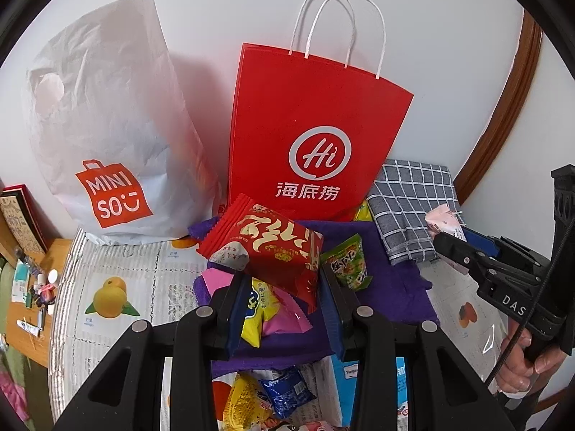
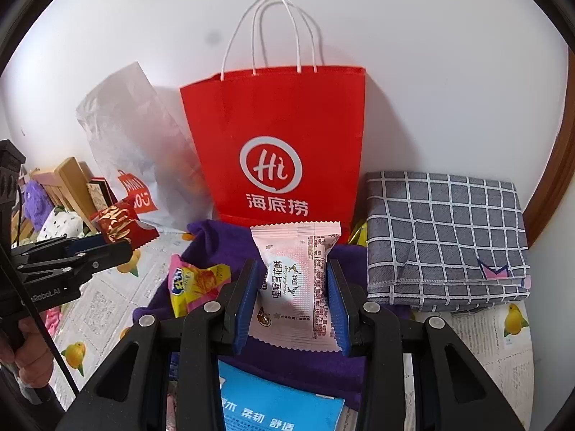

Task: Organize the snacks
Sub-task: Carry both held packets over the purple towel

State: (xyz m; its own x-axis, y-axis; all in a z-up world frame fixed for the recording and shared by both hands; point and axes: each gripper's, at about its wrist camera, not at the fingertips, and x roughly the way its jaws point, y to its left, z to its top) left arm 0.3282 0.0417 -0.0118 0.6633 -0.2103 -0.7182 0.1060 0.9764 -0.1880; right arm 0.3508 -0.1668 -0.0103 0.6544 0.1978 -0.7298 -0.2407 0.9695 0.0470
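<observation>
My left gripper (image 1: 284, 280) is shut on a red snack packet (image 1: 266, 244) and holds it above the purple cloth (image 1: 391, 287). My right gripper (image 2: 293, 287) is shut on a pink-and-white snack packet (image 2: 298, 276), also held up in front of the red Haidilao paper bag (image 2: 280, 136). The red bag (image 1: 316, 125) stands upright against the wall. A white Miniso bag (image 1: 107, 125) stands to its left. The right gripper shows at the right of the left wrist view (image 1: 445, 237), the left one at the left of the right wrist view (image 2: 122, 248).
On the purple cloth lie a yellow-pink packet (image 1: 266, 309), also in the right wrist view (image 2: 194, 283), and a green packet (image 1: 348, 262). A folded grey checked cloth (image 2: 445, 237) lies at the right. More packets (image 1: 266, 395) and a blue box (image 2: 280, 406) lie near me.
</observation>
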